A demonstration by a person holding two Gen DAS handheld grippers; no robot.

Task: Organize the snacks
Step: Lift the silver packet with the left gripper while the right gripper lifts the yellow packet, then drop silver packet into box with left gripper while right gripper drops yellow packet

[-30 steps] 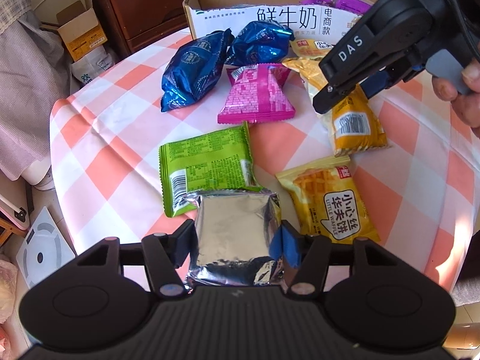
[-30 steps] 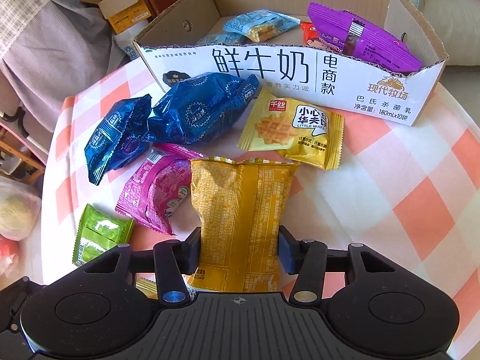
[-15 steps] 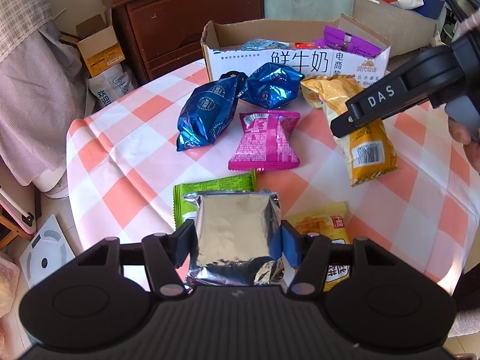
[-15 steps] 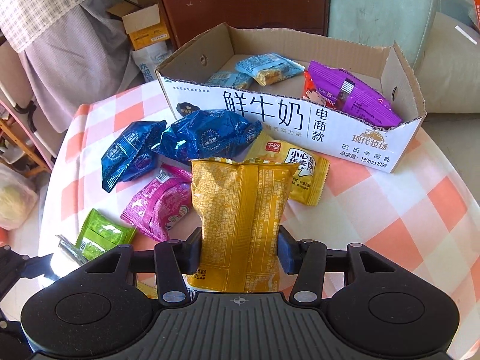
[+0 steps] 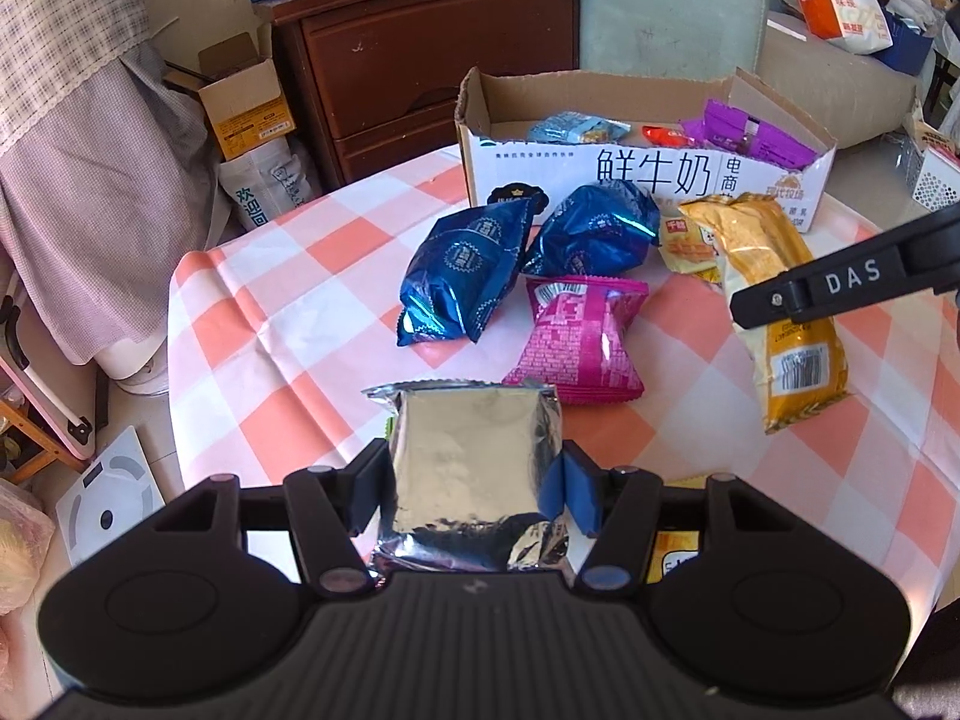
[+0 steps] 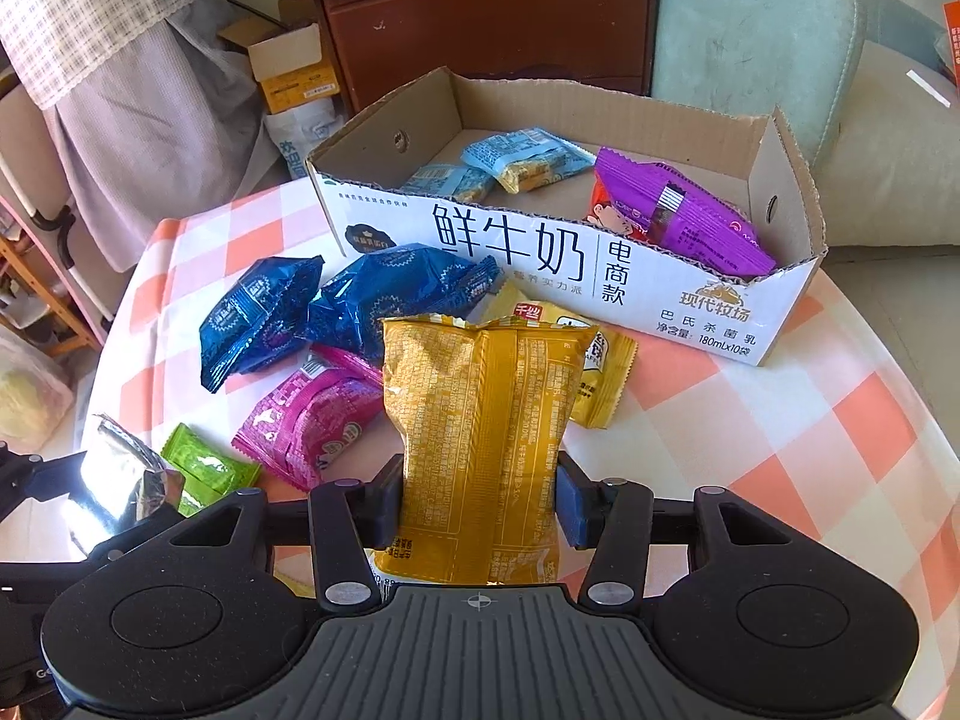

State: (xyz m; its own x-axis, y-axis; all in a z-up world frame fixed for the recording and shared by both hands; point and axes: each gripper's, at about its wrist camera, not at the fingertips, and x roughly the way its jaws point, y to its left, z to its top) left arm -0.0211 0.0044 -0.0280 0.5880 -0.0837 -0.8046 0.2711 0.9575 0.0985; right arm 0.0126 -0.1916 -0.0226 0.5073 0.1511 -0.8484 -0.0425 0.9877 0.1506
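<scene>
My left gripper [image 5: 471, 495] is shut on a silver foil snack packet [image 5: 474, 468], held above the checked table. My right gripper [image 6: 477, 504] is shut on a yellow snack bag [image 6: 480, 438], also lifted; the bag shows in the left wrist view [image 5: 774, 312] under the right gripper's finger [image 5: 840, 288]. The open cardboard box [image 6: 600, 276] stands at the table's far side with light blue packets [image 6: 516, 162] and a purple packet [image 6: 678, 216] inside. Two blue bags [image 5: 468, 270], a pink packet [image 5: 582, 336], a green packet [image 6: 204, 468] and a small yellow waffle packet [image 6: 600, 378] lie in front of the box.
The round table has an orange-and-white checked cloth [image 5: 288, 324]. Behind it stand a brown wooden cabinet [image 5: 420, 36], small cardboard boxes [image 5: 246, 102] on the floor and a pale green chair [image 6: 750, 18]. A white scale [image 5: 108, 504] lies on the floor at left.
Both grippers have risen and tilted up with their packets, so the box and the room behind show more. The green packet is now hidden behind the silver packet in the left view.
</scene>
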